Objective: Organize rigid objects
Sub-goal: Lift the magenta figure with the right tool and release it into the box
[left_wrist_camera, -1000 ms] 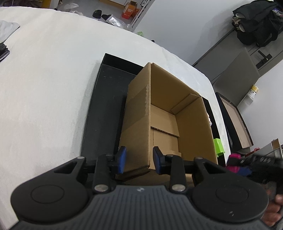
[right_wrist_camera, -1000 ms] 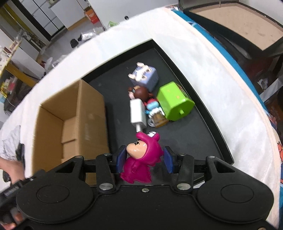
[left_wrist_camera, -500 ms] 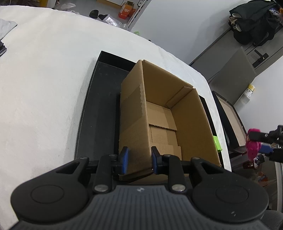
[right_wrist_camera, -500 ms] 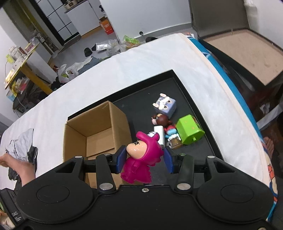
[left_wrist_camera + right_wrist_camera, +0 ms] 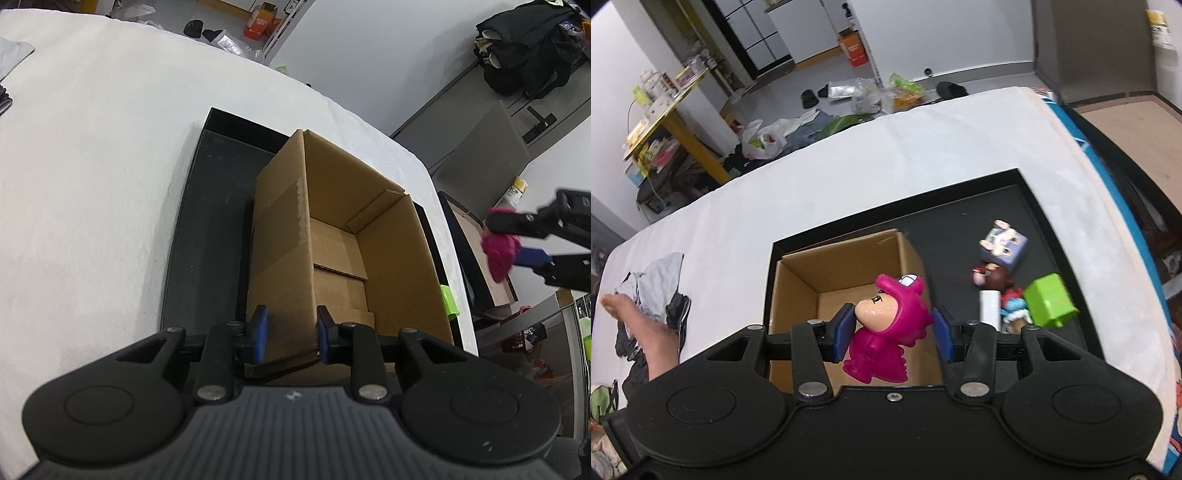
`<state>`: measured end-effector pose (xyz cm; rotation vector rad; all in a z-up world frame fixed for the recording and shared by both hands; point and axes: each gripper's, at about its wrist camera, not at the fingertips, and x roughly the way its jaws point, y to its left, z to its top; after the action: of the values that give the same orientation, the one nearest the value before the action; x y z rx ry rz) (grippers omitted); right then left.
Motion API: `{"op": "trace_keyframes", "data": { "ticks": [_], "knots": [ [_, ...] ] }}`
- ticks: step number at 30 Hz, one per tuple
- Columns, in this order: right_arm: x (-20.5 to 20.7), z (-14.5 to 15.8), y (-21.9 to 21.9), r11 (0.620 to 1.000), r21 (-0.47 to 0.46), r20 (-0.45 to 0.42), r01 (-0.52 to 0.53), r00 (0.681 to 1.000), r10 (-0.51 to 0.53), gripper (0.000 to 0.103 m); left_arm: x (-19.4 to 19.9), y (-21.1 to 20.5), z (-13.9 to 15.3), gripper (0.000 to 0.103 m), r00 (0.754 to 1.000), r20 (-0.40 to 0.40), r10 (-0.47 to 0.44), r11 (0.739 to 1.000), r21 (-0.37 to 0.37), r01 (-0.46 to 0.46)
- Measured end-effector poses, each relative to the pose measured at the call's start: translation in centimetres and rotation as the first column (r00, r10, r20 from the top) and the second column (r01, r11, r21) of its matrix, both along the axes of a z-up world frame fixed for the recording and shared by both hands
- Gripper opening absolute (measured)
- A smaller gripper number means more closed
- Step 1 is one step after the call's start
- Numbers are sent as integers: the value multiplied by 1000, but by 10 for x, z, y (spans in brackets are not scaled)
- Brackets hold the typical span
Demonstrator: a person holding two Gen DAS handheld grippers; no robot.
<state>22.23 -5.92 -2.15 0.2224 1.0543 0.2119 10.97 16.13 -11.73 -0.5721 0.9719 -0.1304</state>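
Note:
An open cardboard box (image 5: 332,236) stands in a black tray (image 5: 207,221) on the white table. My left gripper (image 5: 289,338) is shut on the box's near wall. My right gripper (image 5: 892,330) is shut on a pink toy figure (image 5: 886,328) and holds it in the air above the box (image 5: 842,280). The pink figure (image 5: 498,254) also shows to the right of the box in the left wrist view. Other toys lie in the tray (image 5: 1067,273) to the right: a blue-grey rabbit cube (image 5: 1003,249), a brown-headed figure (image 5: 991,277), a white cylinder (image 5: 989,306) and a green block (image 5: 1049,304).
The white cloth-covered table (image 5: 92,166) spreads to the left. Dark clothing and a bare foot (image 5: 639,325) lie at the left in the right wrist view. A brown board (image 5: 1126,122) in a dark frame lies beyond the table's right edge.
My right gripper has risen and moved left with the pink figure, from over the tray to above the box. My left gripper has kept its hold on the box wall.

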Motion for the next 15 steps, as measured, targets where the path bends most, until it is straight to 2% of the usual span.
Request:
{"op": "trace_keyframes", "data": {
  "ticks": [10, 15],
  "knots": [
    [24, -21, 54, 992, 0, -26, -127, 992, 127, 45, 3, 1, -1, 26, 1000, -14, 11, 1000, -9, -11],
    [35, -35, 72, 988, 13, -45, -154, 987, 155, 45, 4, 3, -2, 26, 1000, -23, 8, 1000, -17, -8]
  ]
}}
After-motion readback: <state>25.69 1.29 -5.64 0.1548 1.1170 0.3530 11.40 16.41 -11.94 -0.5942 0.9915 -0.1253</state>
